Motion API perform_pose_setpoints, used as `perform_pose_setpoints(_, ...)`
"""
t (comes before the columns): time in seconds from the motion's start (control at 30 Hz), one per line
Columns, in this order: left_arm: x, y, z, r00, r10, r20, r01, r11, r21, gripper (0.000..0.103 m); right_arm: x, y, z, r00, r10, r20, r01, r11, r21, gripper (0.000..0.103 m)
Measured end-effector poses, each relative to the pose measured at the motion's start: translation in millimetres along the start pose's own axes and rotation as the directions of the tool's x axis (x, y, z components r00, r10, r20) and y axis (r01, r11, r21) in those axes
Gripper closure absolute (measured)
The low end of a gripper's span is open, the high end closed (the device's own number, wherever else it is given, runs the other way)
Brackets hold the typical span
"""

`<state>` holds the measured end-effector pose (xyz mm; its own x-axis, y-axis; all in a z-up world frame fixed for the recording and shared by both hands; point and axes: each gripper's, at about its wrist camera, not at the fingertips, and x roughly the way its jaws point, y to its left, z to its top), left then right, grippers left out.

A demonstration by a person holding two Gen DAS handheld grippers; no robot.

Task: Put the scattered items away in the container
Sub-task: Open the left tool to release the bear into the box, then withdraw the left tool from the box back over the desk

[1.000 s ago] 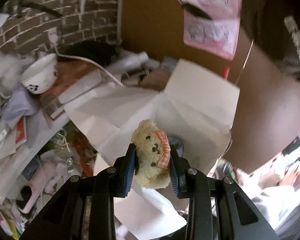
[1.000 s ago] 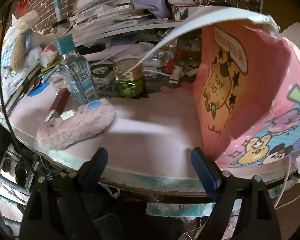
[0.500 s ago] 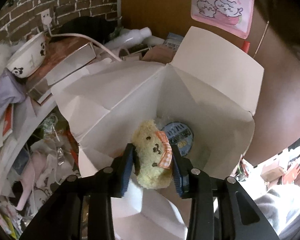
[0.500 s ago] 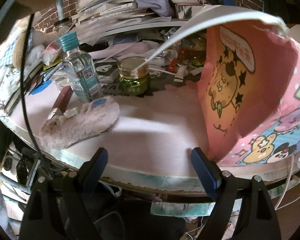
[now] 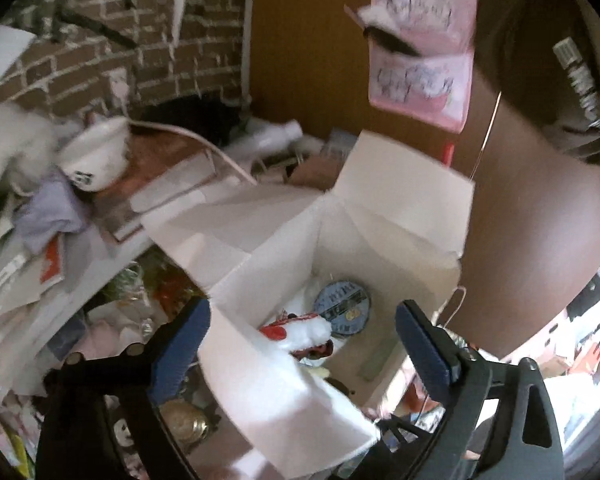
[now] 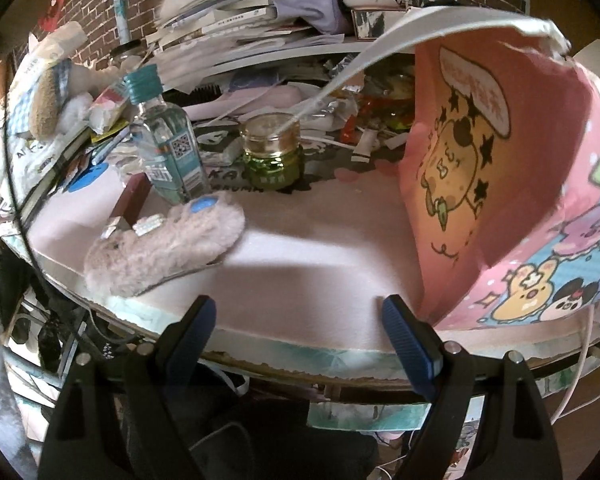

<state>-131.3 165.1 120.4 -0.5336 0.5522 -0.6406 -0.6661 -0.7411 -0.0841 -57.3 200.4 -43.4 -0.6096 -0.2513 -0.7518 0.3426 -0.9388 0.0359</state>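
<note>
Left claw [image 5: 302, 344] spread wide and empty just above the open white box [image 5: 384, 240], with a round tin [image 5: 342, 306] and a red-and-white plush [image 5: 300, 334] lying inside ahead of the pads. Right claw [image 6: 298, 336] likewise wide and empty at the near edge of the worktop [image 6: 320, 256], with the fluffy slipper [image 6: 164, 246], bottle [image 6: 168, 152] and gold-lidded jar [image 6: 272, 156] ahead and to its left. Risk of snagging the bent near flap [image 5: 276, 404] under the left claw and tipping the box; risk of toppling the upright bottle on a careless reach for the slipper beside it.
</note>
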Motion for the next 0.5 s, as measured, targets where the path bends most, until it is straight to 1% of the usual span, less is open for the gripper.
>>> perform_pose_setpoints(0.1, -30, 10, -15, 0.997, 0.043, 0.063, -0.041, 0.998, -0.04, 0.005, -1, 1, 0, 1.0, 0.005, 0.001, -0.005, 1.0, 0.006, 0.02)
perform_pose_setpoints(0.2, -53, 22, -35, 0.989, 0.109, 0.097, -0.1, 0.99, -0.1, 0.003, -3, 3, 0, 1.0, 0.011, 0.004, -0.011, 1.0, 0.005, 0.02)
perform_pose_setpoints(0.27, -66, 30, -53, 0.984, 0.148, 0.102, -0.132, 0.98, -0.147, 0.002, -4, 6, -1, 1.0, 0.02, 0.005, -0.02, 1.0, 0.006, 0.02)
perform_pose_setpoints(0.37, -79, 38, -80, 0.976, 0.187, 0.112, -0.162, 0.965, -0.207, 0.002, -5, 11, -2, 0.999, 0.038, 0.01, -0.038, 0.999, 0.011, 0.02)
perform_pose_setpoints(0.5, -93, 51, -117, 0.958, 0.265, 0.106, -0.224, 0.929, -0.295, 0.002, -3, 19, -4, 0.998, 0.063, 0.009, -0.064, 0.998, 0.016, 0.02)
